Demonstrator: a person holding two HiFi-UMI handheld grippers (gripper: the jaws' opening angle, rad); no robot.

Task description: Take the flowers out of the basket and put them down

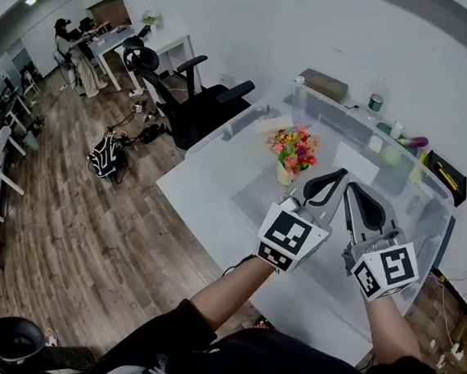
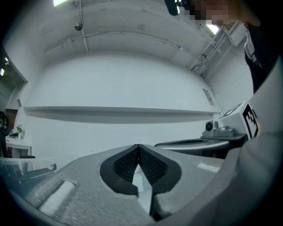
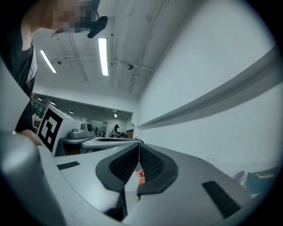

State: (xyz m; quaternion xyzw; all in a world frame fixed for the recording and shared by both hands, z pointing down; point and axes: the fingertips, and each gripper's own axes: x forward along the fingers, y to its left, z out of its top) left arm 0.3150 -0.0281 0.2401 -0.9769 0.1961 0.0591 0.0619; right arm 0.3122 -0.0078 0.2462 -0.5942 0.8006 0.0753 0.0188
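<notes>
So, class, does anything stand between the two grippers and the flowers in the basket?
Nothing visible does. The pink, orange and green flowers sit in their pale basket just beyond the left gripper and right gripper, both shut and empty, with only bare white table between.

Both arms forward; left tool [image 1: 339, 176], right tool [image 1: 351, 187] closed, empty.

On my tabletop [image 1: 210, 197] the flowers [image 1: 295, 149] stand in the basket [image 1: 284, 174], toward the far half. My left gripper [image 1: 339, 175] and right gripper [image 1: 352, 189] hang side by side just on the near side of them, a little to the right. A bottle [image 1: 375, 104] stands by the wall further right. A chair [image 1: 193, 104] sits beyond the far left corner.
</notes>
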